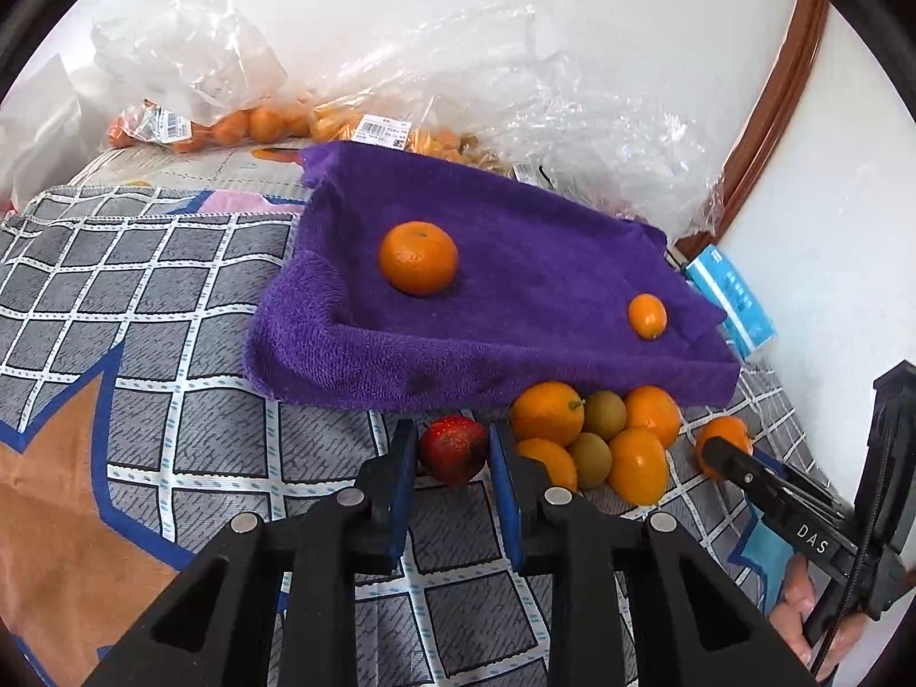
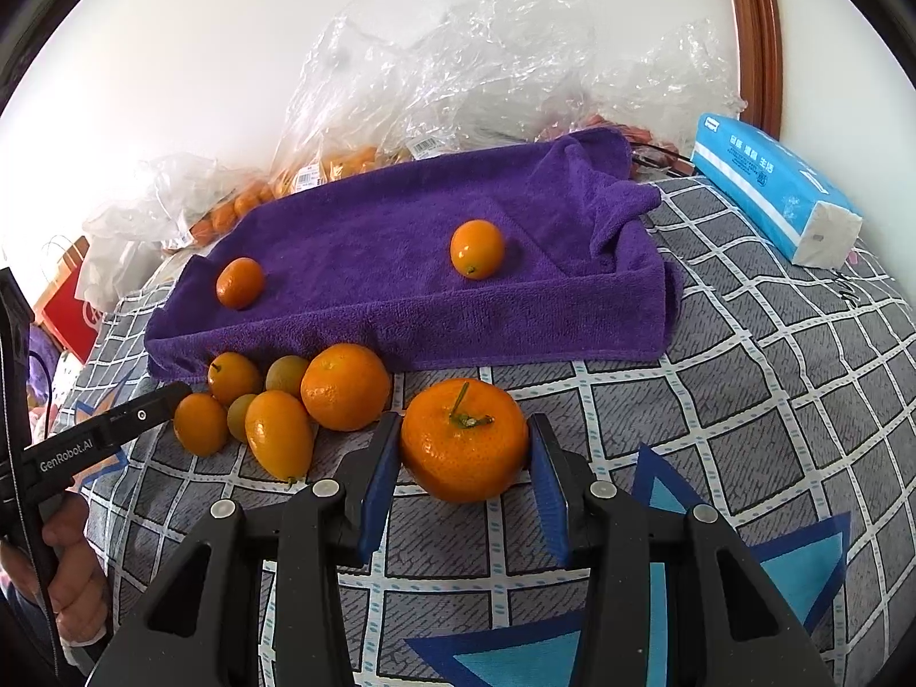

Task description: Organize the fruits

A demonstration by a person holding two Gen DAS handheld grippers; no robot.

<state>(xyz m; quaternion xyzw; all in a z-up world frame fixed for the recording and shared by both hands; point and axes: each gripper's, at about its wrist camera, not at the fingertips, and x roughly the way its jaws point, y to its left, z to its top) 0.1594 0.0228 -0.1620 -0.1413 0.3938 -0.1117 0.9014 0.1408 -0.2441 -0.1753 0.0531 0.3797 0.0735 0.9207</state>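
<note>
Clear plastic bags (image 2: 458, 57) and tissue pack (image 2: 773, 189) flank the purple towel (image 2: 401, 263).

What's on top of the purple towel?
Two orange fruits sit apart on the purple towel: a mandarin and a smaller kumquat. Whatever lies beneath the towel is covered.

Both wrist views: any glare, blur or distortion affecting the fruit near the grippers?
Left wrist view: sharp, even daylight, strawberry clear, fisheye bending at edges. Right wrist view: sharp, small highlights on the mandarin, plastic bags glinting behind, grid cloth curved.
</note>
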